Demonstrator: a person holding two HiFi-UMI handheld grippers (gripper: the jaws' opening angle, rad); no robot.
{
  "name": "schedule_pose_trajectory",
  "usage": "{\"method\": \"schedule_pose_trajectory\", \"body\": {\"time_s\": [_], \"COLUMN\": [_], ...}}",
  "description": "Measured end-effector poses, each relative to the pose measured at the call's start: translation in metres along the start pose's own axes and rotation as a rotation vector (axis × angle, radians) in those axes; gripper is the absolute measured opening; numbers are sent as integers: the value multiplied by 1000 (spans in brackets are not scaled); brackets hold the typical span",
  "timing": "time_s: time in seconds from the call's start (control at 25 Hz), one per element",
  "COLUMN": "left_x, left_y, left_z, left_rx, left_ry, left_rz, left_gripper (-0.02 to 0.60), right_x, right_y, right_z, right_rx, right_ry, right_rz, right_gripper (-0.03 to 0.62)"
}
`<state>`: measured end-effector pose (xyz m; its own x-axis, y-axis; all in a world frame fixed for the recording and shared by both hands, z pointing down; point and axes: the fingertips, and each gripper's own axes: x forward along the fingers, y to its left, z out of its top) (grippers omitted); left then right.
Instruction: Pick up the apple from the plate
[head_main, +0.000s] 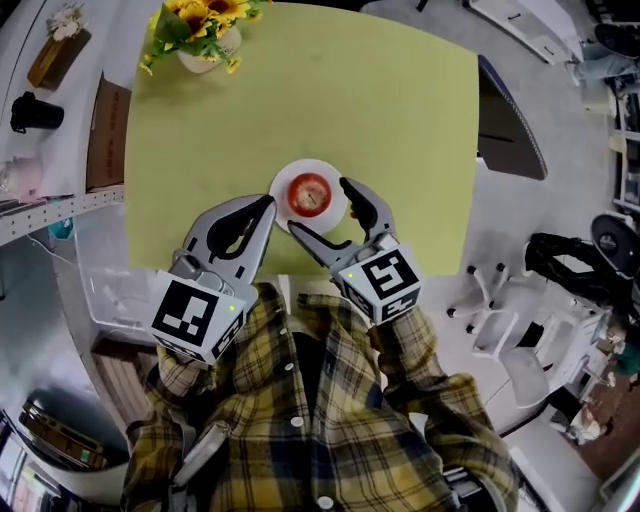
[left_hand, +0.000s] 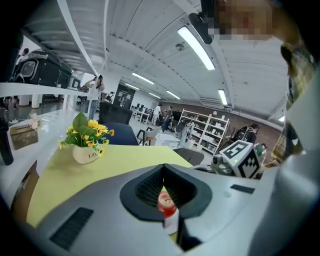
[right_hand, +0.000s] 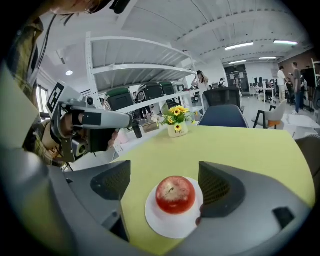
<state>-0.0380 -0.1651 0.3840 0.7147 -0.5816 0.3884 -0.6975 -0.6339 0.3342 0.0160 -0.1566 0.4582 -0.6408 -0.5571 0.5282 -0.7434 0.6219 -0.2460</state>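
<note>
**A:** Where's the round red apple (right_hand: 175, 194)?

**B:** On the small white round plate (right_hand: 165, 226), close to the near edge of the yellow-green table (head_main: 400, 120). The right gripper (head_main: 320, 207) has its jaws spread wide on either side of the apple, pads clear of it.

**A:** And the left gripper (head_main: 265, 205)?

**B:** Jaws together, empty, just beside the plate.

**A:** What could go wrong?

**B:** I think a jaw could catch the plate's rim and drag it. An off-centre squeeze might also let the smooth apple roll out.

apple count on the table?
1. The apple sits on the white plate near the table's near edge, framed by the right gripper's open jaws. Nothing seems to hide another; only a flower pot shares the table.
</note>
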Motion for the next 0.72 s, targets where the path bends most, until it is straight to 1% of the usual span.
{"method": "schedule_pose_trajectory", "body": {"time_s": [0.24,0.44,0.72], "left_x": [5,7,7], "left_y": [12,15,23], "left_z": [-14,-30,-40], "left_rx": [-27,-47,-60], "left_ry": [20,40,54], "left_rz": [24,26,33], "left_gripper": [8,8,8], "right_x": [23,35,51], "right_y": [-6,-12,-16], "right_z": [-30,-47,-64], "right_rx": [-48,-55,-75], "right_ry": [63,91,147], "right_rz": [-22,-42,-32], "right_gripper": [402,402,402]}}
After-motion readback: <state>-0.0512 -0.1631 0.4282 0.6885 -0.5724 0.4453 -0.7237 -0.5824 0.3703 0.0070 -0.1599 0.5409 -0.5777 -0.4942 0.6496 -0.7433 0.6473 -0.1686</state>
